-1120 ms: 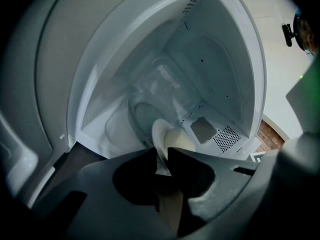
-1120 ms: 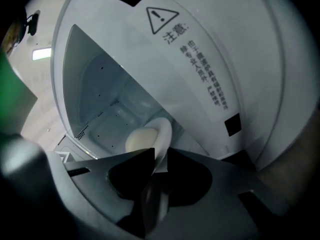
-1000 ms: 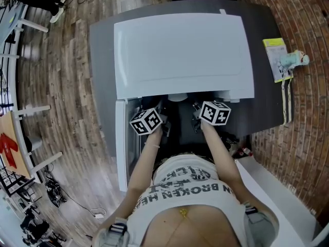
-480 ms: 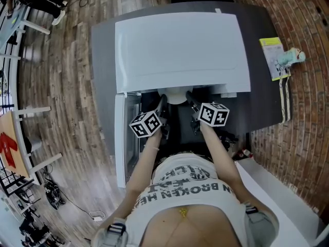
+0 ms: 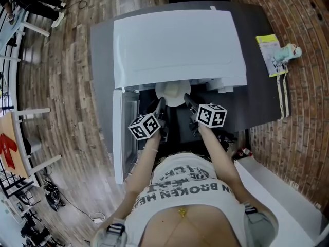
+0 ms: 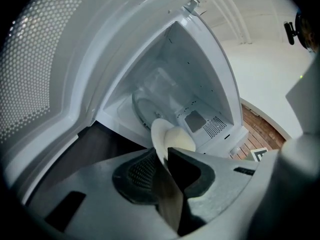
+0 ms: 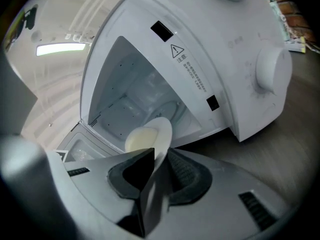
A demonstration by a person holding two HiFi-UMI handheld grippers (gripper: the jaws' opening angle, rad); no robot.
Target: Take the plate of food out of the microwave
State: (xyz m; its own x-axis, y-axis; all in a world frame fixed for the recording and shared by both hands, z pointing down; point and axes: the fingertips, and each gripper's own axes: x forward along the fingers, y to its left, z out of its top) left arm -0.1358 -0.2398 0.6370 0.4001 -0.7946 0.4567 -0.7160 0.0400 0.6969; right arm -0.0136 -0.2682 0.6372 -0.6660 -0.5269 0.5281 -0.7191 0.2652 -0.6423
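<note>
A white plate [image 5: 173,92] with a pale yellow mound of food [image 6: 181,140] hangs at the mouth of the white microwave [image 5: 175,45]. My left gripper [image 5: 161,105] is shut on the plate's left rim, and my right gripper [image 5: 188,101] is shut on its right rim. In the left gripper view the plate [image 6: 159,133] is pinched edge-on between the pads of the gripper [image 6: 164,154], with the cavity and its glass turntable [image 6: 142,109] behind. The right gripper view has the plate [image 7: 161,130] clamped in the gripper [image 7: 159,156] the same way.
The microwave door [image 5: 123,133] stands open at the left, beside my left arm. The microwave sits on a dark grey table [image 5: 259,102]. A yellow packet [image 5: 271,53] lies at the table's right edge. The control knob [image 7: 272,69] is to the right of the cavity.
Both grippers have drawn back toward the person with the plate, which has come out from under the microwave's top and now shows at the opening.
</note>
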